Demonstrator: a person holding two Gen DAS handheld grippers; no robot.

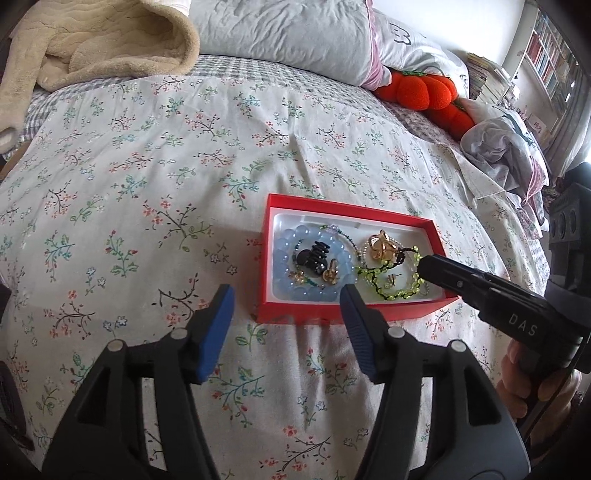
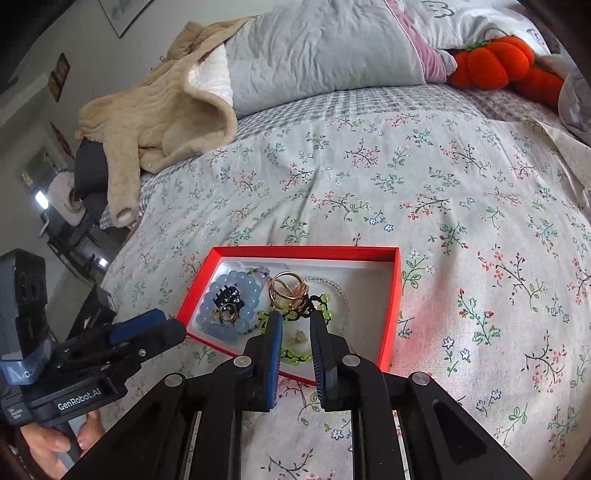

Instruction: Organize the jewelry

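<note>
A shallow red box [image 1: 354, 216] [image 2: 395, 295] with a white lining lies on the flowered bedspread. It holds a pale blue bead bracelet [image 1: 280, 258] [image 2: 251, 284] ringing a black hair claw [image 1: 314, 254] [image 2: 225, 295], a gold ring cluster [image 1: 380, 247] [image 2: 286, 290] and a green bead bracelet [image 1: 369, 277] [image 2: 295, 356] on black cord. My left gripper [image 1: 287, 295] [image 2: 166, 326] hangs open over the box's near left corner, holding nothing. My right gripper [image 2: 296, 319] [image 1: 423, 266] is over the green bracelet; its pads stand slightly apart and press on nothing.
A beige fleece garment [image 1: 92, 44] [image 2: 166, 110] and grey pillows [image 1: 288, 33] lie at the head of the bed. Orange pumpkin plushes [image 1: 421, 88] [image 2: 495, 62] and crumpled clothes [image 1: 506, 147] sit at the right. A hand [image 2: 59, 439] holds the left gripper's handle.
</note>
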